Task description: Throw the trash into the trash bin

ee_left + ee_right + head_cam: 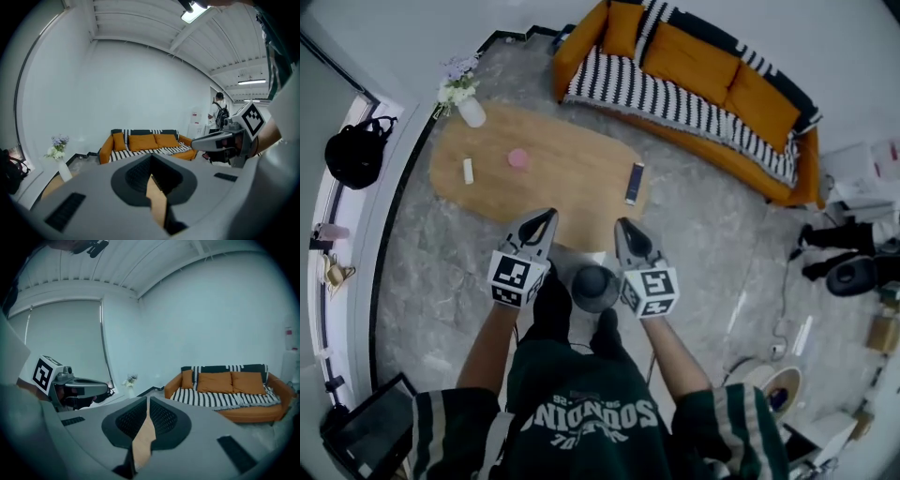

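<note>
Two small bits of likely trash lie on an oval wooden coffee table (572, 169): a short white piece (468, 170) near the left end and a round pink piece (517, 158) just beside it. Neither is held. Well apart from them, a slim dark device (634, 183), a phone or a remote, lies at the table's right end, and a white vase of flowers (471, 111) stands at the far left edge. A dark round container (595, 288), probably the trash bin, sits on the floor at the person's feet, handy for a short carry. The left gripper (546, 217) and right gripper (623, 225) flank it, both clenched on nothing and aimed at the table, likely readying to reach. An orange sofa (694, 66) with a striped throw stands beyond
</note>
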